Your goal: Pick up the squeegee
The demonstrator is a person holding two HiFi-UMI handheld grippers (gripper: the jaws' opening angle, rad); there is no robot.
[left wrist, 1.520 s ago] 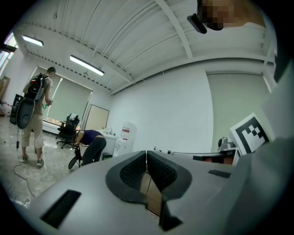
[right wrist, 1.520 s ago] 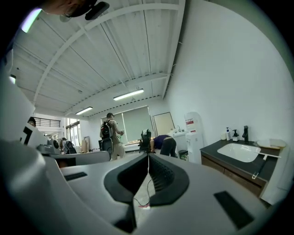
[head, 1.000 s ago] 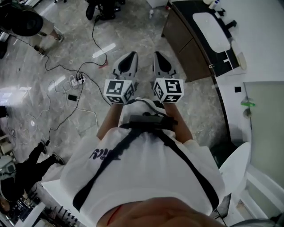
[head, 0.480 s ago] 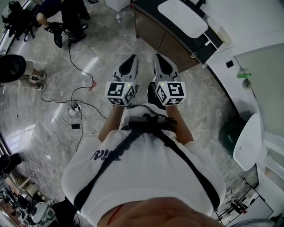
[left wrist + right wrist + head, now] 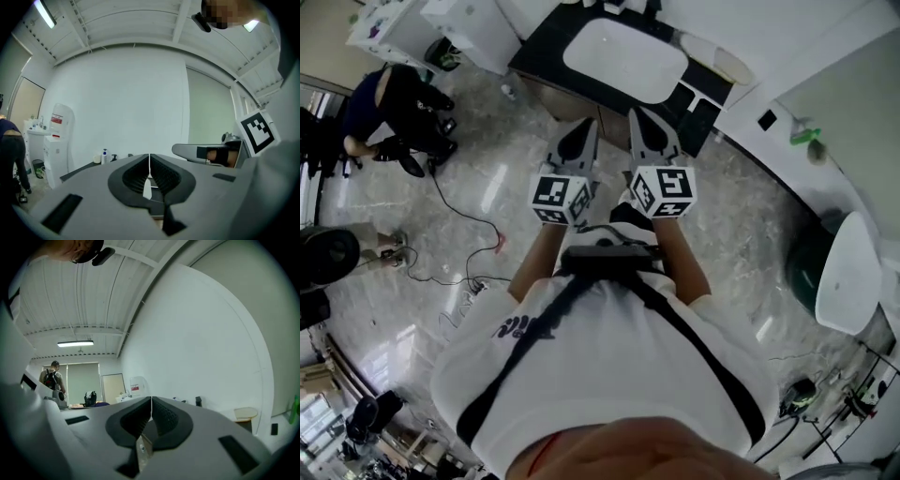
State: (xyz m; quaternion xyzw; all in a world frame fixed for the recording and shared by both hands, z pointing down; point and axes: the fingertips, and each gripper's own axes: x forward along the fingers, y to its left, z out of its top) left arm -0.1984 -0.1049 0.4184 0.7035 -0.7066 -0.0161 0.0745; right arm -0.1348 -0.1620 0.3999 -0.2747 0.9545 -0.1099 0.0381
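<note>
You hold both tools level in front of your chest, side by side, tips aimed at the far part of the scene. The left tool [image 5: 584,125] has its jaws pressed together with nothing between them. The right tool [image 5: 636,114] is closed just as tightly and is also empty. Straight beyond the tips stands a dark table [image 5: 542,58] with a white oval basin [image 5: 623,61] set into it, and no squeegee shows on it. The only likely candidate is a small green object [image 5: 807,142] set against a pale panel [image 5: 853,103] at the far right, past the corner of the table. A white toilet [image 5: 848,272] sits on the right, nearer to you than the object. The object is too small to be named as the squeegee for certain, and you cannot tell which way its long axis runs. In the right gripper view a sliver of green sits at the extreme right edge, which fits the object lying off to the right of that tool's line. So the thing to fetch probably lies to the right and well apart from both tools, not ahead of them. The right tool is the nearer one, and the left would have to cross over. Reaching it would likely mean turning right and spreading the jaws first.
</note>
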